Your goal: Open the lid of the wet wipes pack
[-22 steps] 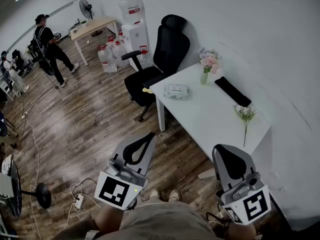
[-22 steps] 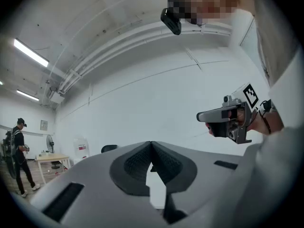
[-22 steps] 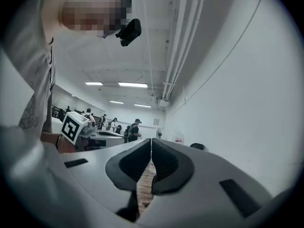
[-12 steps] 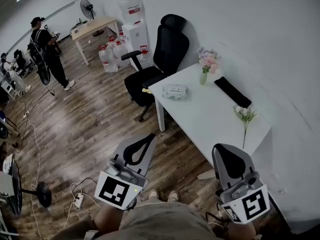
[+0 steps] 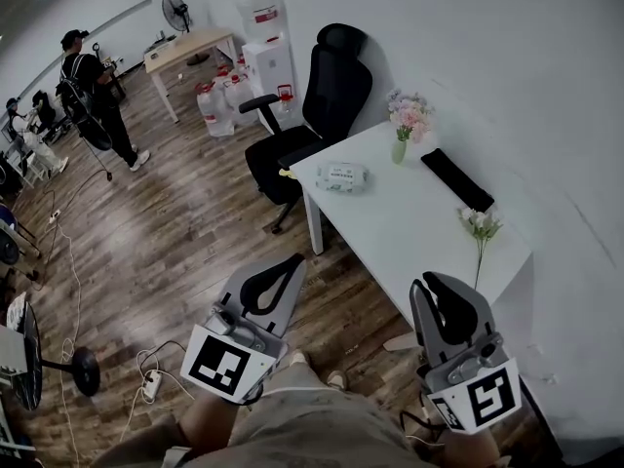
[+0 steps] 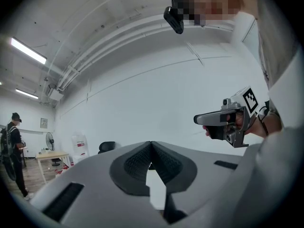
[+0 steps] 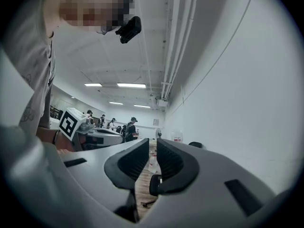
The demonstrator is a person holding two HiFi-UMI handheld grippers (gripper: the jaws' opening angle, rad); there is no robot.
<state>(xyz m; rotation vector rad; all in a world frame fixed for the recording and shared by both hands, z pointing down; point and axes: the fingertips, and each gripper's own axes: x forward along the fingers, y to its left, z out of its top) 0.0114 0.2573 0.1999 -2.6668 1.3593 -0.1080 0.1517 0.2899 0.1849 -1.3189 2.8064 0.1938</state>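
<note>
The wet wipes pack [image 5: 344, 176] lies flat near the left end of the white table [image 5: 409, 232], its lid down as far as I can tell from this distance. Both grippers hang low and close to my body, well short of the table. My left gripper [image 5: 292, 262] is over the wooden floor, its pads meeting with nothing between them [image 6: 151, 144]. Beside the table's near corner, my right gripper [image 5: 435, 283] is also shut and empty [image 7: 153, 144]. Neither gripper view shows the pack; each shows the other gripper and the room.
A black office chair [image 5: 322, 105] stands at the table's left end. On the table are a vase of flowers [image 5: 405, 125], a flat black bar [image 5: 456, 179] and a loose flower stem [image 5: 480, 230]. Cables and a power strip [image 5: 151, 390] lie on the floor; a person [image 5: 93, 96] stands far back.
Both grippers stay in about the same place, still shut. The person at the back of the room has shifted position a little.
</note>
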